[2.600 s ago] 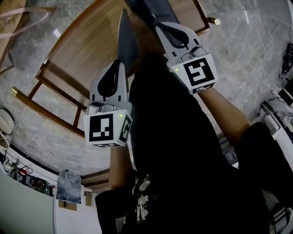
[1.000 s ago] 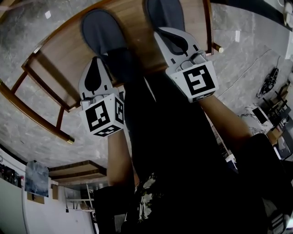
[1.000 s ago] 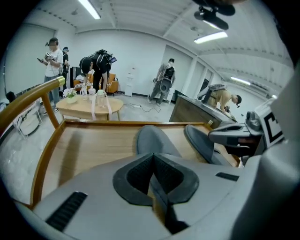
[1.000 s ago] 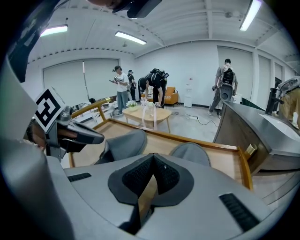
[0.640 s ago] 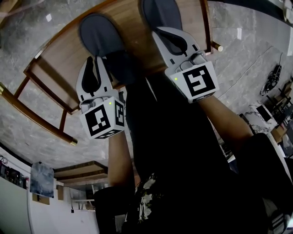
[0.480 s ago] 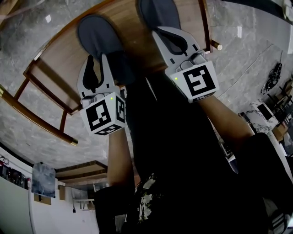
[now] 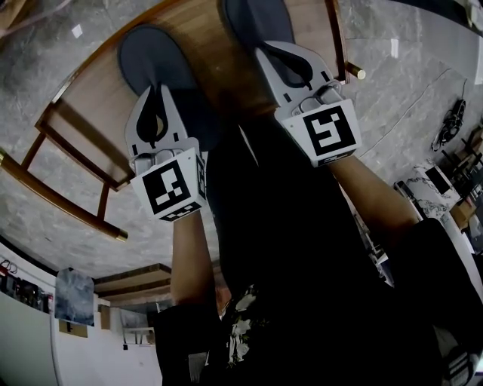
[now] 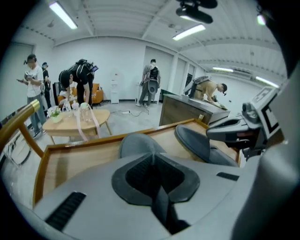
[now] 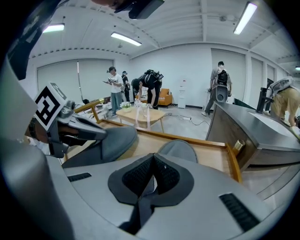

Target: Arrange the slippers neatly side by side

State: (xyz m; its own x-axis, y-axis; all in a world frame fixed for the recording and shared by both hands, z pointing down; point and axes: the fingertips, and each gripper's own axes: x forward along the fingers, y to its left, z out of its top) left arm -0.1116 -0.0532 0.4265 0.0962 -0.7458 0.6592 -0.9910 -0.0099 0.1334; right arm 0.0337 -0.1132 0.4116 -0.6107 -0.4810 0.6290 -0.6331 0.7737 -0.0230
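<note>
Head view: the left gripper's (image 7: 155, 92) jaws have just been closing and now pinch the left slipper's (image 7: 147, 56) heel at eleven o'clock on the table (image 7: 213, 45). The right gripper (image 7: 266, 47) clamps the right slipper (image 7: 253, 19) at twelve. With both gripped, the pair can likely be lined up.

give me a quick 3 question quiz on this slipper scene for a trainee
1. True or false: the left dark grey fabric slipper lies stacked on the right dark grey fabric slipper.
2. Both slippers are over: A) the wooden table with a raised rim, B) a chair, C) a shelf.
3. How do the jaws of the left gripper and right gripper stand?
Key: 1 false, wood shows between them. 2 A. 3 each shut on its own slipper's near end; the left's have just been closing.
</note>
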